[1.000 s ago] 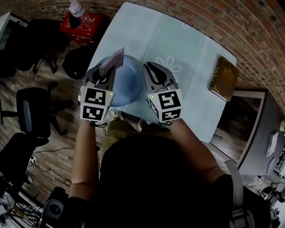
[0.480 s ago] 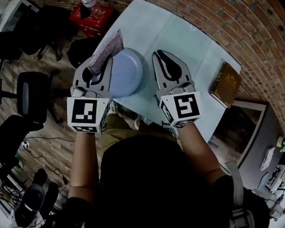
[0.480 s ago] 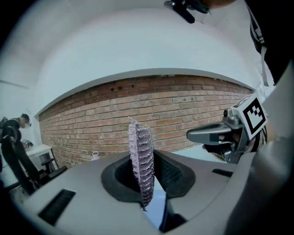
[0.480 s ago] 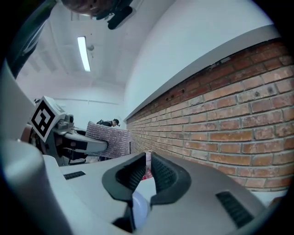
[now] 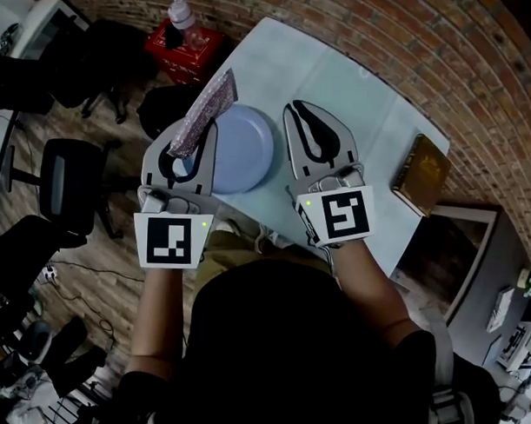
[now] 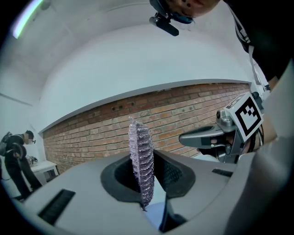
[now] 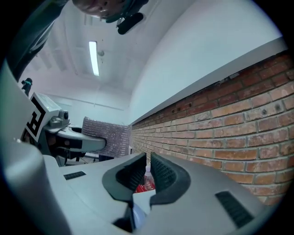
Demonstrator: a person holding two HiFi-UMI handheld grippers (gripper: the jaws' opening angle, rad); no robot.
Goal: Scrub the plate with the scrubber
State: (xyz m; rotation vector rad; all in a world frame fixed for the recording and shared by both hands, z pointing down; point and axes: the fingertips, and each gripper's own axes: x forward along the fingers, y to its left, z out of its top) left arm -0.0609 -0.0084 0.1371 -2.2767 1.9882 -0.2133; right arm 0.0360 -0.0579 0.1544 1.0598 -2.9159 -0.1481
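2 grippers (L gripper (image 5: 195,135), R gripper (image 5: 300,111)), 1 plate (image 5: 247,150), 1 scrubber (image 5: 208,107), 1 book (image 5: 421,175), 1 bottle (image 5: 179,9)

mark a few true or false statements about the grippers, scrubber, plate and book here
1. The left hand-held gripper grips the scrubber. True.
2. The scrubber lies flat on the plate. False: it stands on edge in the jaws, sticking out past them.
3. The right hand-held gripper holds the plate. False: its jaws are together on nothing, beside the plate.
4. A brown book lies on the table, to the right of the plate. True.
5. The plate is red. False: it is pale blue.
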